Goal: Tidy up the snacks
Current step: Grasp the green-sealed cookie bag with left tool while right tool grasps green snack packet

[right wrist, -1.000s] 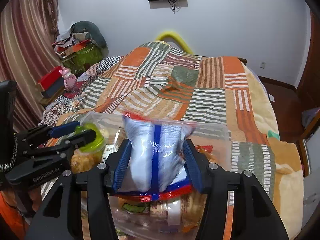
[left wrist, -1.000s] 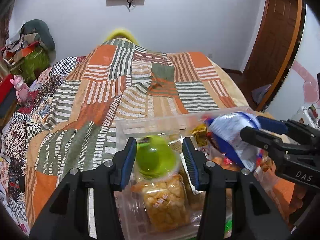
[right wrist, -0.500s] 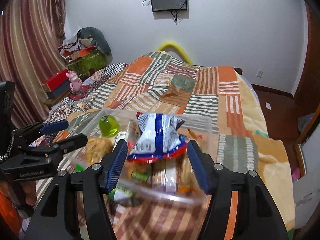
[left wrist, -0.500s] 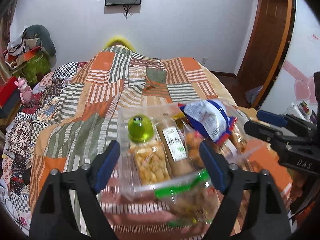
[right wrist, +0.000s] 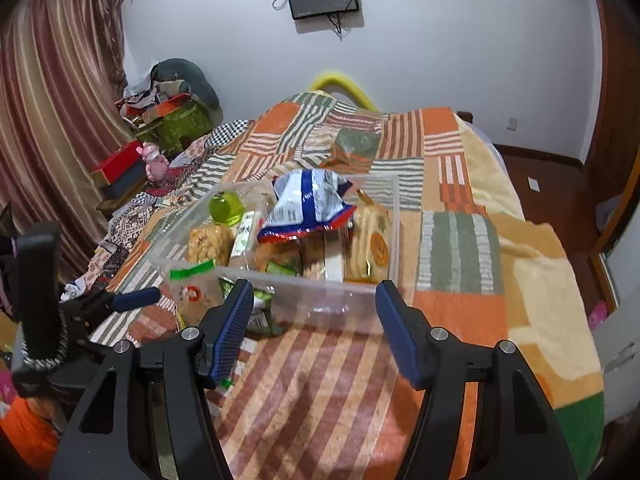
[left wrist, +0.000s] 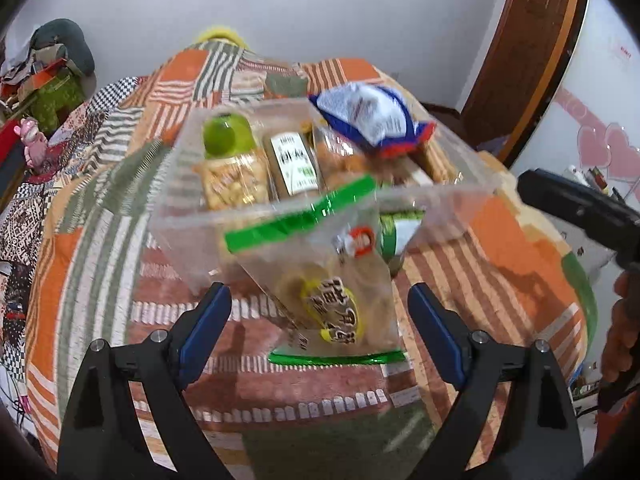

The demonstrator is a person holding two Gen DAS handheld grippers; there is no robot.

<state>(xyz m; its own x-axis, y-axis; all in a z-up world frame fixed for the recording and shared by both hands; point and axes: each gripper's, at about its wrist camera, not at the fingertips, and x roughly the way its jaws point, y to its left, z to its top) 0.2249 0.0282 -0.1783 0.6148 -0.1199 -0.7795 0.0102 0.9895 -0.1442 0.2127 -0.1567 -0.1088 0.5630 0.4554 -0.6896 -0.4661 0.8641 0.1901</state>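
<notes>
A clear plastic bin (left wrist: pixel 180 184) (right wrist: pixel 394 220) full of snacks stands on the patchwork bedspread (left wrist: pixel 96 240). A blue-and-white bag (left wrist: pixel 368 114) (right wrist: pixel 308 200) lies on top of the snacks. Beside it in the bin is a jar with a green lid (left wrist: pixel 228 140) (right wrist: pixel 226 206). A clear bag with green edges (left wrist: pixel 332 280) (right wrist: pixel 192 292) leans on the bin's near wall. My left gripper (left wrist: pixel 318 292) is in front of it, jaws opening wide, pads clear of the bag. My right gripper (right wrist: pixel 314 285) is open and empty before the bin's near wall.
The bedspread (right wrist: pixel 460 240) stretches beyond and to the right of the bin. Boxes and clothes (right wrist: pixel 168 116) pile up at the far left by a curtain. A door (left wrist: pixel 520 60) is at the right. A hand (left wrist: pixel 624 320) holds the right gripper's handle.
The left gripper let go of the green-lidded jar, opened wide and drew back from the bin. The right gripper released the blue-and-white bag onto the snacks and drew back too.
</notes>
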